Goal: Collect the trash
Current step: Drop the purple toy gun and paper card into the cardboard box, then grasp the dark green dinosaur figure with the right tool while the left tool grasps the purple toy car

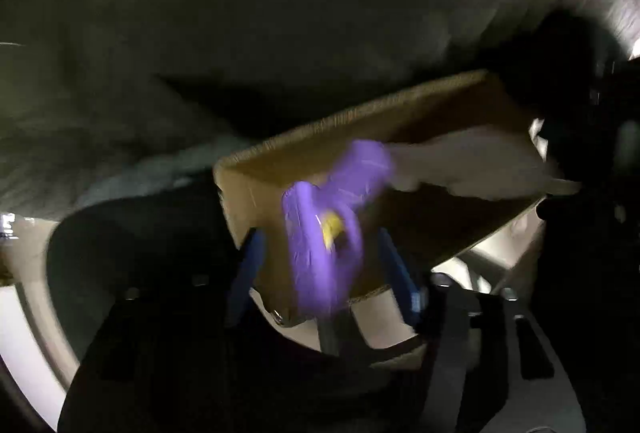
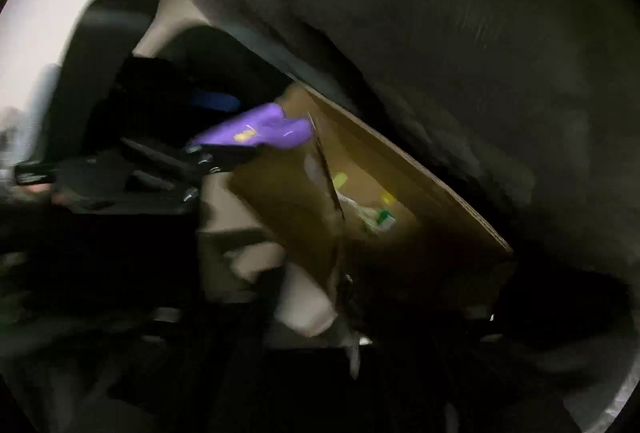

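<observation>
A: What do the left tongs (image 1: pixel 320 261) have?

B: A crumpled purple wrapper (image 1: pixel 324 233) with a yellow patch on it. The two blue fingers (image 1: pixel 250 265) stand wide apart on either side of it, and the picture is smeared, so I cannot tell whether they grip it or it hangs loose between them.

A: Where is that wrapper against the box?

B: Right at the near wall of the tilted cardboard box (image 1: pixel 420 225), its upper end reaching over the rim toward the open inside. A pale sheet of paper (image 1: pixel 472 169) lies across the opening beside it.

A: Does the other camera agree?

B: Yes. From the right wrist the purple wrapper (image 2: pixel 256 133) sits at the upper corner of the cardboard box (image 2: pixel 420 169), carried on a dark tool coming in from the left. Deep in the box lies a small heap of scraps (image 2: pixel 372 213), yellow, white and green.

A: And the right tongs?

B: They are lost in the dark at the bottom of their own view; I cannot tell whether they are spread or pressed together.

A: What is around the box?

B: A dim grey fabric surface (image 1: pixel 280 13) curving behind it. Everything is dark and blurred.
</observation>
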`<state>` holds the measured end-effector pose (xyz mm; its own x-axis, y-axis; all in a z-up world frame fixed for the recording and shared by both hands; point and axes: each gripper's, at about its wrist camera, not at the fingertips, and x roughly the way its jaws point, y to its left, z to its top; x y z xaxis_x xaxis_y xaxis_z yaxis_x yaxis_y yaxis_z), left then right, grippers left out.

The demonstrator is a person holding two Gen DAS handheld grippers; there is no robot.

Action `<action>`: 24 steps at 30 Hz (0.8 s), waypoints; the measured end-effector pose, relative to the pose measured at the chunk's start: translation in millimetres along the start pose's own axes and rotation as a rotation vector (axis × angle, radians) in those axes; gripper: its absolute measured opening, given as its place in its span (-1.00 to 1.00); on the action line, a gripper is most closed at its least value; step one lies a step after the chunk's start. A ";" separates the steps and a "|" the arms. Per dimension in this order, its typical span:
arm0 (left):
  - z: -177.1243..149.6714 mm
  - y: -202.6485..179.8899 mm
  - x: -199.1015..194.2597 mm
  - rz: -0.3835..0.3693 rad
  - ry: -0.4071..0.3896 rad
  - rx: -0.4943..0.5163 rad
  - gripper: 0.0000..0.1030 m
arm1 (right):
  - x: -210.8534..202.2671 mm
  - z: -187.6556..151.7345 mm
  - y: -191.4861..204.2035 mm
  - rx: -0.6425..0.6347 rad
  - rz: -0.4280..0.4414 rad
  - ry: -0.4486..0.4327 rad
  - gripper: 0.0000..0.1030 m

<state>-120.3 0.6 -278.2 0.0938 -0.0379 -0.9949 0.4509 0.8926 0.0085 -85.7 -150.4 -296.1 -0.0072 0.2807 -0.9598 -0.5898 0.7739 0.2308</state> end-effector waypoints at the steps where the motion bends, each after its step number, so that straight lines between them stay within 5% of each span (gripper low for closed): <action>1: -0.8 -1.8 7.1 0.018 0.025 0.004 0.18 | 4.0 -0.2 0.6 0.004 0.004 0.013 -0.07; 6: -2.7 -1.5 -10.2 0.029 -0.011 0.036 0.39 | -37.0 -11.4 4.3 -0.001 0.030 -0.056 -0.07; 13: -2.1 16.4 -95.7 -0.005 -0.145 0.011 0.41 | -206.5 -14.0 -3.2 -0.064 0.092 -0.357 -0.02; 15: -3.6 20.1 -125.3 -0.029 -0.193 -0.007 0.45 | -251.0 -2.0 -20.8 -0.053 0.025 -0.465 0.06; 19: -0.5 20.6 -185.3 -0.085 -0.325 -0.027 0.50 | -295.8 38.1 -74.8 0.028 -0.297 -0.621 0.16; 22: 5.0 12.3 -214.8 -0.102 -0.409 -0.009 0.51 | -294.9 75.3 -114.4 -0.006 -0.465 -0.574 0.23; 24: 9.0 6.0 -227.5 -0.102 -0.447 0.000 0.51 | -283.2 96.8 -137.9 -0.028 -0.470 -0.517 0.27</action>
<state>-130.9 10.6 -50.9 0.4225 -0.3158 -0.8496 0.4777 0.8741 -0.0874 75.9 -281.7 -40.7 0.6352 0.1595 -0.7557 -0.4565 0.8668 -0.2007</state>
